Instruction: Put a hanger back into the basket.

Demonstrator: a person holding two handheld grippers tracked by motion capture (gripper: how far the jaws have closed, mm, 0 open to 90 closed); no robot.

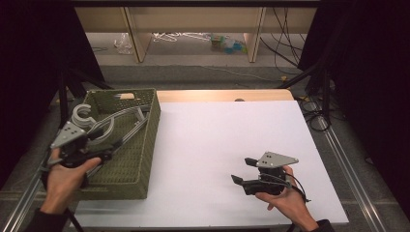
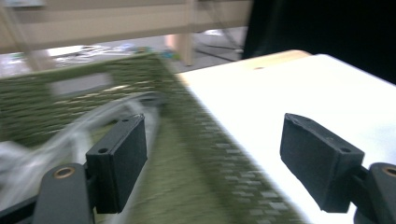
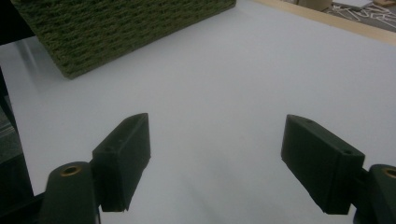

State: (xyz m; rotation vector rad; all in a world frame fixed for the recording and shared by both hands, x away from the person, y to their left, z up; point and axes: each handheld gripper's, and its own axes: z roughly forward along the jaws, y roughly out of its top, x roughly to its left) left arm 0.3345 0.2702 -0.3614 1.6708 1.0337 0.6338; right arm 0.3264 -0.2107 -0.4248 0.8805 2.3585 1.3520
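Note:
A green woven basket (image 1: 153, 125) stands on the left of the white table top (image 1: 227, 130). Several grey clothes hangers (image 1: 113, 123) lie in it, their hooks toward the far left corner. My left gripper (image 1: 107, 151) hovers over the basket's near left part. In the left gripper view its jaws (image 2: 212, 154) stand wide apart, nothing between them, with the blurred hangers (image 2: 88, 126) and basket (image 2: 196, 186) beyond. My right gripper (image 1: 242, 170) rests low over the table at the near right, pointing left. It is open (image 3: 215, 154) and empty, facing the basket's side (image 3: 116, 28).
A strip of bare wood (image 1: 222, 94) edges the table at the back. Behind it are wooden shelf legs (image 1: 255, 34), floor clutter (image 1: 227, 43) and cables (image 1: 285, 53). Dark curtains and tripod legs flank both sides.

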